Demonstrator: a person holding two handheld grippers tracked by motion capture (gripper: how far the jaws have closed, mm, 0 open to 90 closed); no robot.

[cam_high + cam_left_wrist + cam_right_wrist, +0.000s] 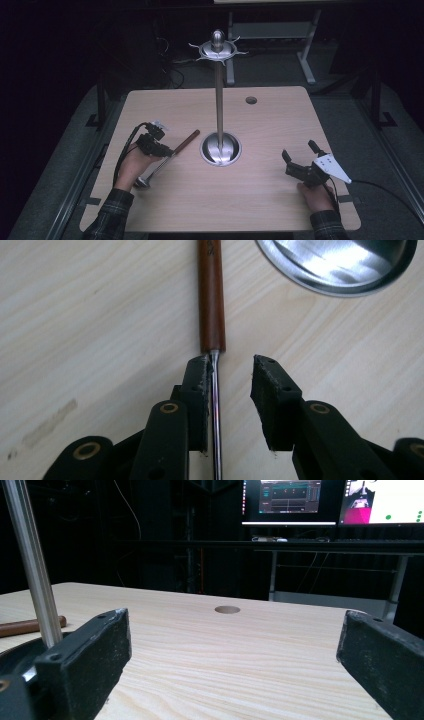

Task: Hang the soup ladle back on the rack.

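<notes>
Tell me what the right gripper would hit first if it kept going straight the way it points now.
Probably nothing on the table. The right gripper, jaws wide open, points across bare table toward the round hole and the far edge. The stand's pole rises off to its left, seemingly outside that line, though depth is hard to judge.

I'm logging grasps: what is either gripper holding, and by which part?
Nothing. The left gripper stands open around the ladle's metal shaft below its wooden handle; the right gripper is open.

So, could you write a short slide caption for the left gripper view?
Left gripper open over a ladle lying on the table, its metal stem between the jaws.
</notes>
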